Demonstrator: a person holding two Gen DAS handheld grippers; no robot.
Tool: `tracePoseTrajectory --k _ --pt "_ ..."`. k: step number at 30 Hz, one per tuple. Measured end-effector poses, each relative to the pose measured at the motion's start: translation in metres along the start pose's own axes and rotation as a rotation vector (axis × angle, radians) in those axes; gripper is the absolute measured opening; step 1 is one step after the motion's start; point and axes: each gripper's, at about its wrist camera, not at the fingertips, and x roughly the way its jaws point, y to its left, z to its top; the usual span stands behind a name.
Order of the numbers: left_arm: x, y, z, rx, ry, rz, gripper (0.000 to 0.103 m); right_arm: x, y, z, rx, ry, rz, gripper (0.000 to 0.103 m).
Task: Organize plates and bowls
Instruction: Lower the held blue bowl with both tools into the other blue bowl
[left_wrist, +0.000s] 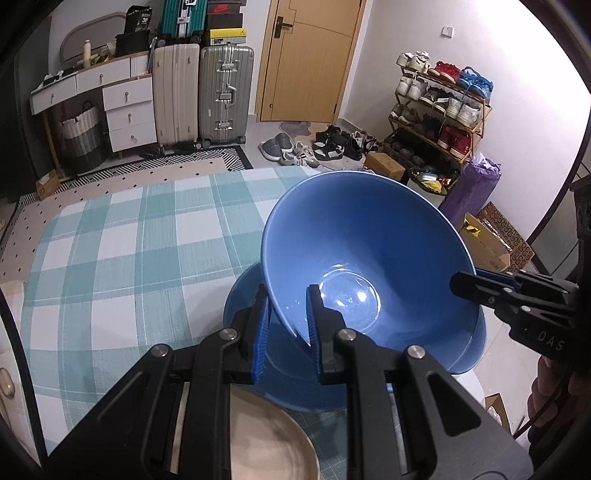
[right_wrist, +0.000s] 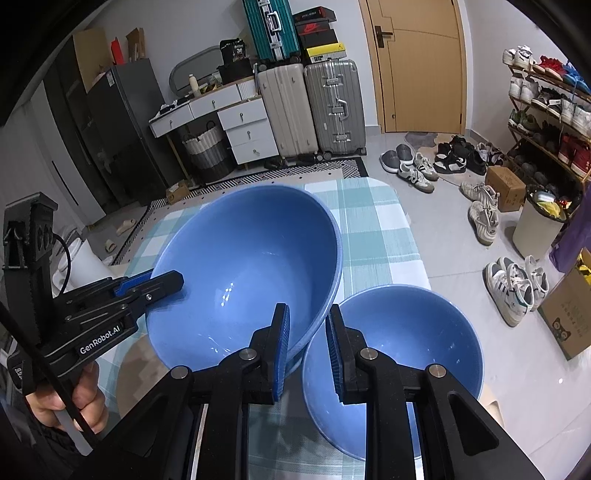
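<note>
**Two pinches on one glazed rim**

While we look through the left wrist view, our left gripper (left_wrist: 288, 325) pinches the near rim of the large blue bowl (left_wrist: 369, 240), one pad outside the wall and one inside. That bowl fills the centre right of the frame, tilted, just above a second blue bowl (left_wrist: 243, 295) on the checked tablecloth (left_wrist: 129, 240). A beige plate (left_wrist: 266, 443) shows at the bottom edge. Our right gripper (left_wrist: 461, 284) reaches in from the right and clamps the opposite rim.

Turning to the right wrist view, the right gripper (right_wrist: 306, 347) closes on the large bowl's (right_wrist: 251, 258) rim at lower centre, with the second bowl (right_wrist: 399, 332) beside it at lower right. At left, a hand (right_wrist: 74, 398) carries the left gripper (right_wrist: 173, 282).

We judge the bowl rigid, glossy, probably ceramic: heavy for a rim pinch, slippery, and liable to chip. Opposite rim holds suit it best.
</note>
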Motion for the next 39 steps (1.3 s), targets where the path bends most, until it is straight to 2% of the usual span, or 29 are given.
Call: tracePoseTrajectory --k 7,24,39 --pt "0.024 0.004 -0.007 0.016 0.024 0.014 0.015 0.011 0.001 -0.004 -0.007 0.015 -0.014 0.02" --pt "0.03 0.011 -0.012 0.016 0.018 0.02 0.016 0.019 0.0 -0.008 -0.003 0.025 -0.003 0.02" --pt "0.046 0.03 -0.025 0.027 0.045 0.075 0.016 0.047 0.009 -0.019 -0.039 0.072 -0.01 0.021"
